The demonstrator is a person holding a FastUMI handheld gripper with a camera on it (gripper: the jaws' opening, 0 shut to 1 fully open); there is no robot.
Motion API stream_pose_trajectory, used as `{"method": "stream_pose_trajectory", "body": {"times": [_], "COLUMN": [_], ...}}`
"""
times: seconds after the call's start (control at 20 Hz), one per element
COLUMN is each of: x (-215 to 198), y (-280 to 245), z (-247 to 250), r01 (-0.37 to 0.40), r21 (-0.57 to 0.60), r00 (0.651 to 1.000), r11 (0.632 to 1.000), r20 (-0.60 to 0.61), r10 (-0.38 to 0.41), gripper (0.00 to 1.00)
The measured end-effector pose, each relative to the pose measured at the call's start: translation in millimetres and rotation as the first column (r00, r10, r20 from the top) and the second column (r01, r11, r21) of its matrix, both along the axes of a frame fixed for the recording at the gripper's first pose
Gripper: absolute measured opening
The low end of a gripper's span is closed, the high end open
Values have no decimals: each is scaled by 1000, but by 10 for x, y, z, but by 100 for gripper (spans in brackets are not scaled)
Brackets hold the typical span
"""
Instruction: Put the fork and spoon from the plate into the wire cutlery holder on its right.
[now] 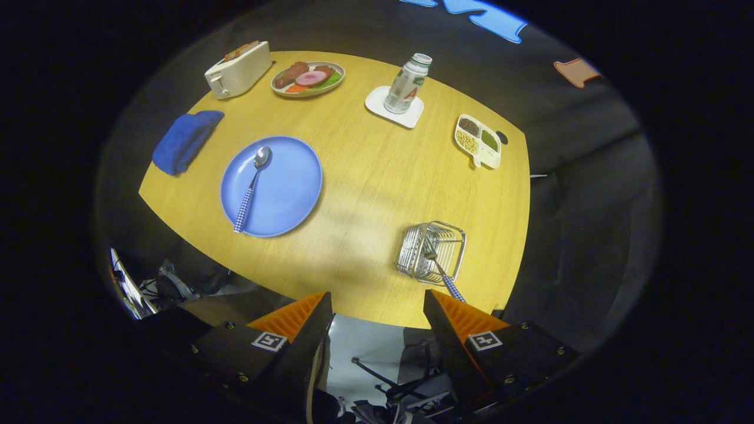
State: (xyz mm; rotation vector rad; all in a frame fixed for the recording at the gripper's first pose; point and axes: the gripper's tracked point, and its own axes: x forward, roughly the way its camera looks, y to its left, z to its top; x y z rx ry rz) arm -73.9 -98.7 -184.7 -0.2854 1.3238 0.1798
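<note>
- Black cloth walls surround a rounded, light wooden table [377, 176], seen from high above.
- At the bottom of the gripper view, the gripper [378, 303] hangs over the table's near edge with its 2 fingers spread wide and nothing between them.
- A round blue plate [288, 194] sits beyond the left finger, and a metal spoon with a blue-and-white checked handle [252, 188] lies on it, bowl pointing away.
- A silver wire cutlery holder [430, 250] stands to the right of the plate, well apart from it and just ahead of the right finger.
- A fork with a matching checked handle [443, 274] leans in the holder, tines down inside and handle sticking out toward the right finger.
- Farther back are a folded blue cloth [185, 140], a cream toaster [237, 69], an oval dish of sliced food [307, 78], a clear bottle [407, 83] on a white square coaster [377, 103], and a white divided tray of grains [478, 141].
</note>
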Motion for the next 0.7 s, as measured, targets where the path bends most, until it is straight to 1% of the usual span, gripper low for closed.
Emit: {"method": "stream_pose_trajectory", "body": {"times": [0.15,0.25,0.3,0.7], "x": [96,183,182,286], "y": [246,487,555,1260], "z": [46,45,57,-2], "r01": [-14,-71,-84,-99], "r21": [34,73,85,155], "r00": [998,993,992,985], "r11": [999,995,993,983], "r20": [65,96,107,154], "r10": [11,64,74,75], "gripper": [96,96,96,96]}}
